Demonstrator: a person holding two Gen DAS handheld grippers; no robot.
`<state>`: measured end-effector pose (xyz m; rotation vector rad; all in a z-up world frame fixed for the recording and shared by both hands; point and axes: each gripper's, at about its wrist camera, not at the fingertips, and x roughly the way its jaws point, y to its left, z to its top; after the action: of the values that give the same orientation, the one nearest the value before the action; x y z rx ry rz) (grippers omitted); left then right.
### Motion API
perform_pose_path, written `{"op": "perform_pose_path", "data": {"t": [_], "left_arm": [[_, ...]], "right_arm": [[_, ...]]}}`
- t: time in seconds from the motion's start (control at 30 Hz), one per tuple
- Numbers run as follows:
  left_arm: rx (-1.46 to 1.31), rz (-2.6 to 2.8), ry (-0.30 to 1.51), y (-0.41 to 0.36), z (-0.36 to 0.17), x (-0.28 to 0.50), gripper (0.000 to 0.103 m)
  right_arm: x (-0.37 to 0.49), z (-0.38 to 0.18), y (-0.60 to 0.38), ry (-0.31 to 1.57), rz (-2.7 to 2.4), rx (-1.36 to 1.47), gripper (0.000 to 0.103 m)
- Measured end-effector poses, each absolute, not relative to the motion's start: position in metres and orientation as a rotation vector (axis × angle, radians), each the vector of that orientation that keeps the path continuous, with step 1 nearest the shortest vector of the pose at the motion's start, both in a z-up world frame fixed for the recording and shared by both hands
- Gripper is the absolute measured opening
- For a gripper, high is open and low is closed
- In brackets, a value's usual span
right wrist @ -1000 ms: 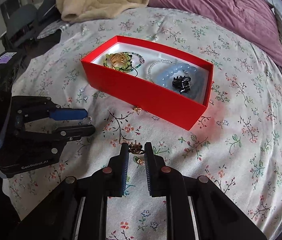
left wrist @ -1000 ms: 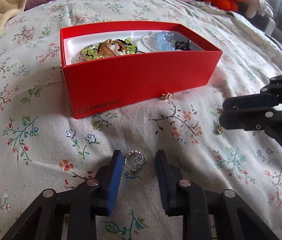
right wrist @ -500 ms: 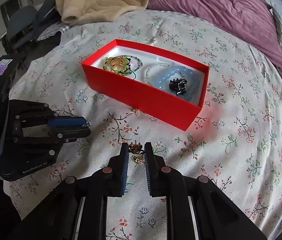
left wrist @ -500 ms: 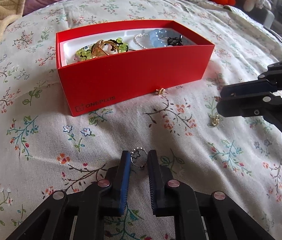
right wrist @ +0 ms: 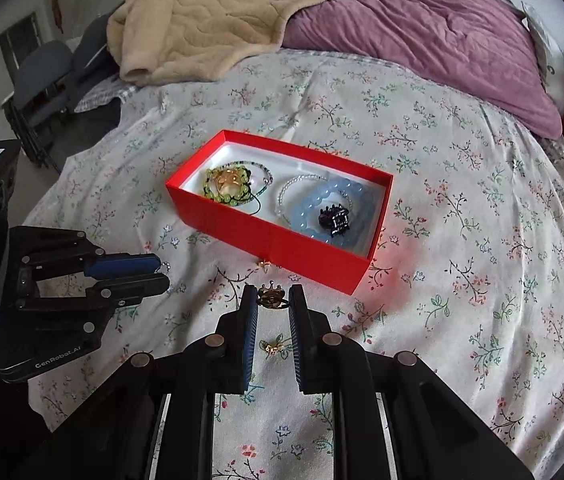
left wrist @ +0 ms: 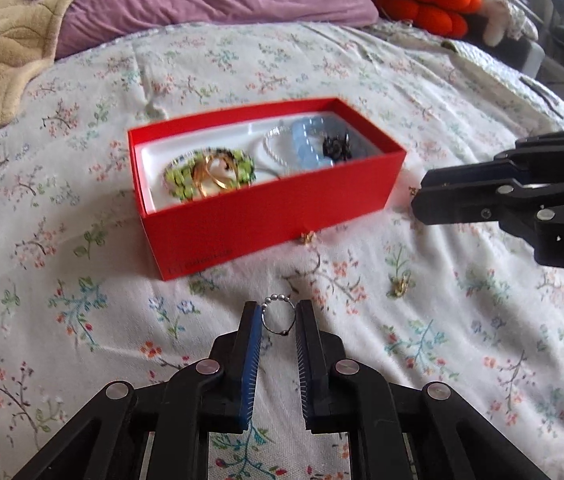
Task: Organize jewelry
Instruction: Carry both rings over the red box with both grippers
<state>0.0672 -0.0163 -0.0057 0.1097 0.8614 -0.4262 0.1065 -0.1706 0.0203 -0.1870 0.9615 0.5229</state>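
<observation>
Left gripper had lifted its silver ring off the bed, right gripper kept pinching a gold ring, red box held bracelets and a clip.

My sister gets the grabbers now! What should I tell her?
Left gripper: shut on the silver bead ring, above the bedspread.
Right gripper: shut on the gold crown ring.
Red box: open, ahead of both. It already holds the green bracelet, blue bracelet and black clip.
Left to do: drop both rings in, then fetch the gold piece by the box wall and the one under the right fingers.
</observation>
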Motion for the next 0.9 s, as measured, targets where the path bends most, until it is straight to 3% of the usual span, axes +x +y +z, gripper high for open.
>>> {"op": "perform_pose_path", "data": {"t": [0.33, 0.9], "left_arm": [[0.066, -0.352, 0.823, -0.011, 0.027, 0.097, 0.012], [-0.035, -0.209, 0.848, -0.019, 0.013, 0.168, 0.013]], "right_arm": [[0.124, 0.038, -0.164, 0.925, 0.499, -0.122, 0.017], [0.189, 0.019, -0.157, 0.957, 0.402, 0.015, 0.017]]}}
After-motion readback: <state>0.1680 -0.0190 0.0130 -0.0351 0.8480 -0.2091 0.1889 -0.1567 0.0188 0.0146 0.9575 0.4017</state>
